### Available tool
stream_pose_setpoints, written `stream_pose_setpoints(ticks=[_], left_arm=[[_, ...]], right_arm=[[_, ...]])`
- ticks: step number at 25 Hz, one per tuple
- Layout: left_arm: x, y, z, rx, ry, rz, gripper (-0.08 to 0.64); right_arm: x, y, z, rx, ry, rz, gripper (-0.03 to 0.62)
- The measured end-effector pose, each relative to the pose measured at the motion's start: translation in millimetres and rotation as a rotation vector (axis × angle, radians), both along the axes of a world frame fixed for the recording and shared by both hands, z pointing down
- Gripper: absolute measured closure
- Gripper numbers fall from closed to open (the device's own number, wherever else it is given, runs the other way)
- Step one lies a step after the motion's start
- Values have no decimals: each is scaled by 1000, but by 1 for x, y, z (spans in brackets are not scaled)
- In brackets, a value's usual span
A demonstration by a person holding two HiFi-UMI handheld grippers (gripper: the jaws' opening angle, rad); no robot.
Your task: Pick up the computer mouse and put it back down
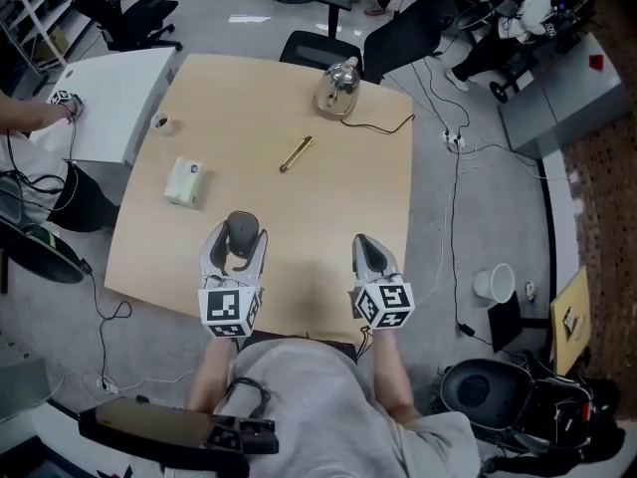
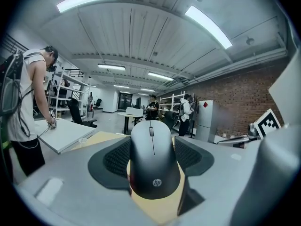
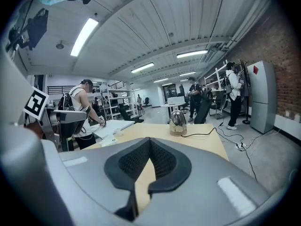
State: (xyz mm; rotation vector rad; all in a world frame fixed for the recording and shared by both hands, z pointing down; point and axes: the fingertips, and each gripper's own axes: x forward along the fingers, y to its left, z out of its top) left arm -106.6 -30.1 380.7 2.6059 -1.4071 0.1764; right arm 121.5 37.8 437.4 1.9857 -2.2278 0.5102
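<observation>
My left gripper [image 2: 153,147] has its jaws wide, pressed on the sides of the mouse [image 2: 154,171] (black, wheel pointing away), near the front edge of the table [image 1: 328,197]. My right gripper [image 3: 149,141] is closed on nothing, pads touching.

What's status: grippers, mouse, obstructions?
Left gripper clamped on computer mouse. Right gripper shut, empty. Kettle, brass rod, white box sit farther out, none in the way.
</observation>
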Motion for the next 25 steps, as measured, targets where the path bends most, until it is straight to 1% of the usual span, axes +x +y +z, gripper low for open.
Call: stream_pose_setpoints(ticks=[8,13,18,25], left_arm=[[5,1,2,-10,-6,3,245],[16,5,6,-22,-21,32,245],[39,5,17,-41,-33,88,245],[94,13,34,-70,-49,211,245]], right_arm=[[9,6,1,-2,0,21,586],[16,14,1,-5,0,39,586],[33,24,6,-14,1,83,586],[71,54,18,-34,-5,185,586]])
